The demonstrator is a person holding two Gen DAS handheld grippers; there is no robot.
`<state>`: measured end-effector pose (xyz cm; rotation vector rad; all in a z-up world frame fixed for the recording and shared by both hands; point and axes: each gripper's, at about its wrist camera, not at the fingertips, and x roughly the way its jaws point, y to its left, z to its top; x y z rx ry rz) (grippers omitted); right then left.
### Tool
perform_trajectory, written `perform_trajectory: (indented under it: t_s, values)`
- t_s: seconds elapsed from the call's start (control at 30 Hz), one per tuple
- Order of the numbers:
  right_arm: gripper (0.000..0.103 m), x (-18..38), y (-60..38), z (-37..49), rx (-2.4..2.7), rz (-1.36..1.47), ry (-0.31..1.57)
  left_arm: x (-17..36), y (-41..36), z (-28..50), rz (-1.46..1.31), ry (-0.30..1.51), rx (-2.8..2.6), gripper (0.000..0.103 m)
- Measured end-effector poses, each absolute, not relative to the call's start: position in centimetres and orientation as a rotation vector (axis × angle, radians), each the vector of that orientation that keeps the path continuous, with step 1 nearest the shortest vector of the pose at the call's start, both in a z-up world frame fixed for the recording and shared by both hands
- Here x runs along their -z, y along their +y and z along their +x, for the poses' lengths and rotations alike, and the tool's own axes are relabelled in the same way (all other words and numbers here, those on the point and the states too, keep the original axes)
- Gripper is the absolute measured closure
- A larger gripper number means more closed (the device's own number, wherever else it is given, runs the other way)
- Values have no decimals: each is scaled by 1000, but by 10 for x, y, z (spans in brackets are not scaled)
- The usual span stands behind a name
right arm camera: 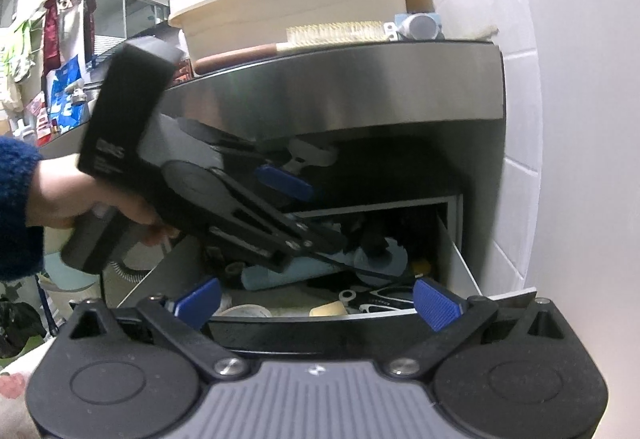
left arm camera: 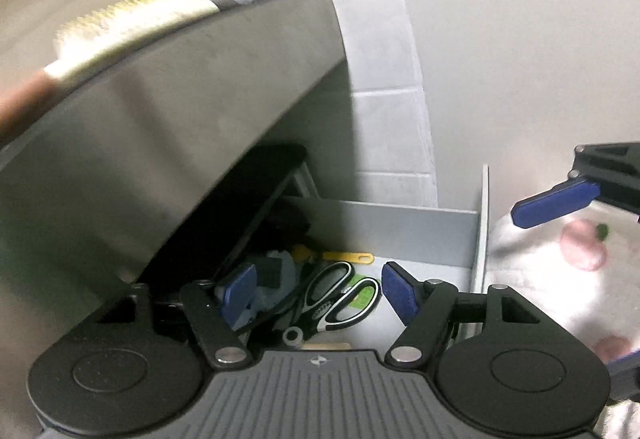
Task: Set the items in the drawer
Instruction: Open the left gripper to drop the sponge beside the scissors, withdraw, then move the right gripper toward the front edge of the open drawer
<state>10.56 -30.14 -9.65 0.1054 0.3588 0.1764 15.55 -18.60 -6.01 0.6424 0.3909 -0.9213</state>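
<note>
Both grippers hang spread wide and empty: the left gripper (left arm camera: 320, 289) over the open drawer (left arm camera: 420, 235) (scissors (left arm camera: 340, 299) lie inside), the right gripper (right arm camera: 318, 301) at its front edge.

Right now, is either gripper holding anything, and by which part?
Nothing is held. The left gripper is open above the black-handled scissors in the open grey drawer; the right gripper is open, its fingers empty, at the drawer's front edge.
</note>
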Motion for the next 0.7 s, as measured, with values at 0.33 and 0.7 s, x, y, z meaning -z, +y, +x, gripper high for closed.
perform_trajectory:
  t_s: [0.33, 0.7]
  values:
    - [0, 93, -290, 101, -184, 38, 345, 36, -143, 103, 572, 359, 874, 33]
    - [0, 92, -287, 104, -171, 46, 353, 48, -69, 44, 353, 354, 665, 33]
